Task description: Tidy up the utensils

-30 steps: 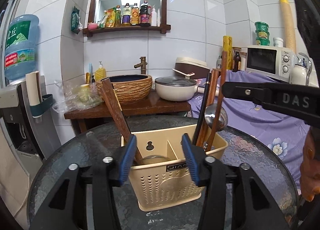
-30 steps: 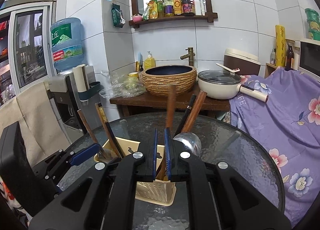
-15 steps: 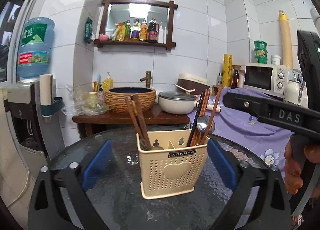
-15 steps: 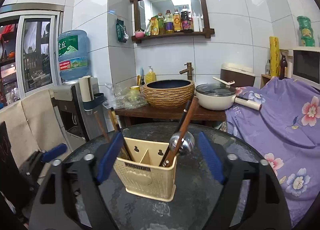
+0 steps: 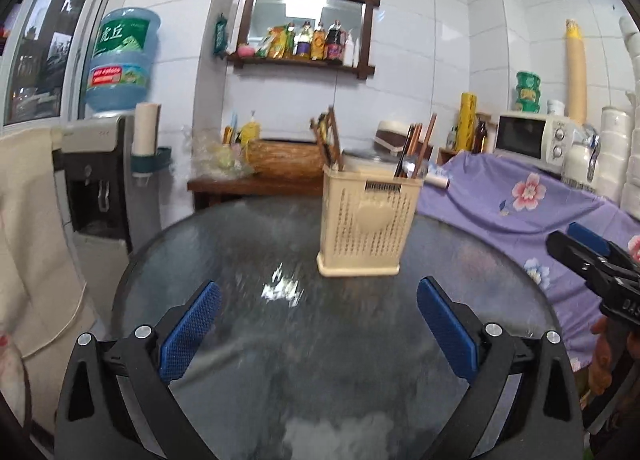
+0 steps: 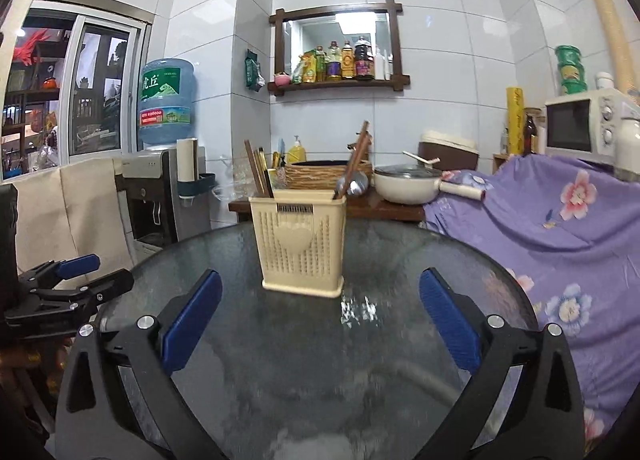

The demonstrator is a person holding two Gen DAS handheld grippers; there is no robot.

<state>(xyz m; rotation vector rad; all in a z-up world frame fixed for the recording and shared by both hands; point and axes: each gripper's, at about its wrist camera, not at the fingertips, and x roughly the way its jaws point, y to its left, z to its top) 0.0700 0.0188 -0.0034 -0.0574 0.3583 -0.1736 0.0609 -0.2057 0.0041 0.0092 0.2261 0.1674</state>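
White-tiled kitchen corner, round dark glass bench in the middle of it. Cream perforated utensil holder stands upright on the far half of the bench, roughly central, nothing else on the glass. It is divided inside: brown chopsticks lean out of the left compartment, and a metal ladle with more dark-handled sticks leans out of the right one, handles up and working ends down, sorted by kind, which reads as the tidy end state the task asks for. Judging from that, the organizing looks done or close to it. Left gripper sits low at the near edge of the bench, blue pads spread as wide as they go, nothing between them and nothing touched; the holder is well beyond the fingertips. Right gripper is likewise at the near edge, jaws opening toward full spread, empty, with the holder well ahead and clear of both pads. In the left wrist view the right gripper shows at the far right, a hand under it; in the right wrist view the left gripper shows at the left edge. Behind the bench: wooden side table with a woven basin and lidded white pot; water dispenser to the left; purple floral cloth and microwave to the right. Left view is motion-blurred, so fine detail there is uncertain.
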